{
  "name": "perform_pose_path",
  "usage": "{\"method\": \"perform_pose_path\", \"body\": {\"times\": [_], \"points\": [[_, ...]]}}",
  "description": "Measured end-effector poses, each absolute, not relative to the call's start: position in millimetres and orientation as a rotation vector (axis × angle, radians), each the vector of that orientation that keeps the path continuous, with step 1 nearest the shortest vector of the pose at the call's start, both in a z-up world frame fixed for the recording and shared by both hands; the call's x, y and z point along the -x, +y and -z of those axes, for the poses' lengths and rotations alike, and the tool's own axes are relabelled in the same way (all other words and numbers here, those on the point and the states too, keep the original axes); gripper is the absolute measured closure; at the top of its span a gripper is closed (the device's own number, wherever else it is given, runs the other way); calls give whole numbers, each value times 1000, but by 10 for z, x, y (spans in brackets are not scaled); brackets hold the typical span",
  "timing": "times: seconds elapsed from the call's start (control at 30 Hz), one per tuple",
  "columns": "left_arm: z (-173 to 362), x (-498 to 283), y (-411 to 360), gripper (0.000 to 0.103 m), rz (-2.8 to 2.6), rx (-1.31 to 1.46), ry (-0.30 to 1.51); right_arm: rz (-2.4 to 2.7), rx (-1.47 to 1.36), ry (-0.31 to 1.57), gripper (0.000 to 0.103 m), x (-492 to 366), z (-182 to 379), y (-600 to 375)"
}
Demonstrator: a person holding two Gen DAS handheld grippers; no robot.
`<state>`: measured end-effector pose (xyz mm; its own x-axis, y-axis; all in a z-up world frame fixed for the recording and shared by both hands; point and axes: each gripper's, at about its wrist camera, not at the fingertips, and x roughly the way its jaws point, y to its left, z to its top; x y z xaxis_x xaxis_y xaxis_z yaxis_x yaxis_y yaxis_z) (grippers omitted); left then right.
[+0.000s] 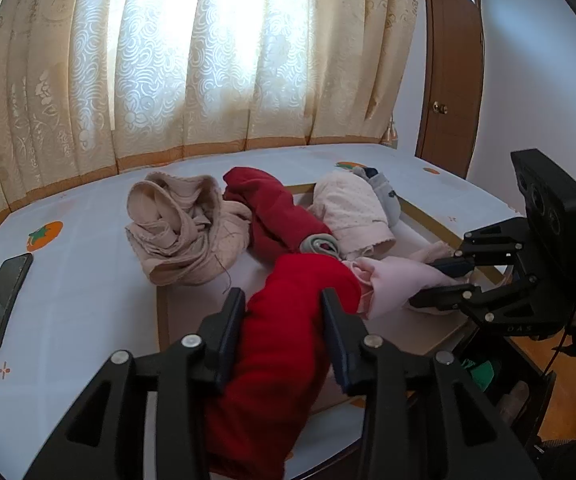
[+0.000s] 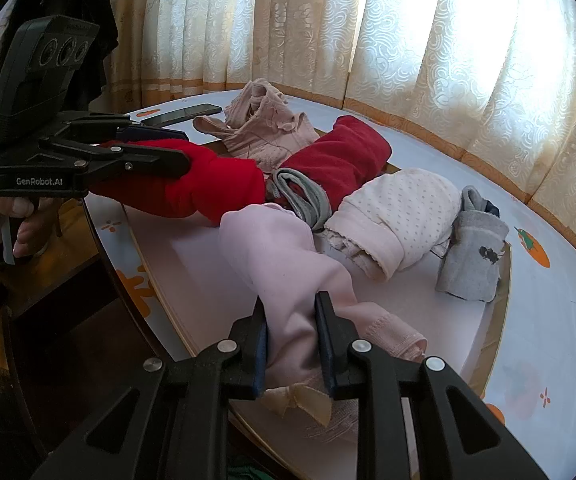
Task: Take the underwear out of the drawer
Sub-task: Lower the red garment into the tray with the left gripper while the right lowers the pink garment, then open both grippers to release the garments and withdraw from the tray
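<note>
Red garment (image 1: 288, 344) between left gripper (image 1: 283, 304) jaws at bottom centre of left view, pads just beside the cloth, pressing or not cannot tell; pink underwear (image 2: 288, 276) clamped in narrow right gripper (image 2: 291, 312) at bottom centre of right view; both lying in shallow drawer (image 2: 484, 344) on table (image 1: 79, 280); beige heap (image 1: 183, 228), dotted white roll (image 2: 400, 216), grey sock (image 2: 472, 256) behind; phone (image 1: 1, 300) at lower left of left view
</note>
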<state>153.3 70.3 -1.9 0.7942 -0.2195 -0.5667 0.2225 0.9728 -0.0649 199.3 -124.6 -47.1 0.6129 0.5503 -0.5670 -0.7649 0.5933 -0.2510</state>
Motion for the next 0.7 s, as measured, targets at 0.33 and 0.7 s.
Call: {"method": "perform_pose_path", "body": {"times": [0.33,0.7], "points": [[-37,-1447,687,39,244,38,579,-784,498,444,64,-1981,459,-1263],[-185,-1246,714,32,238,96,520,-775,483,424,47,-1912,416,-1300]]}}
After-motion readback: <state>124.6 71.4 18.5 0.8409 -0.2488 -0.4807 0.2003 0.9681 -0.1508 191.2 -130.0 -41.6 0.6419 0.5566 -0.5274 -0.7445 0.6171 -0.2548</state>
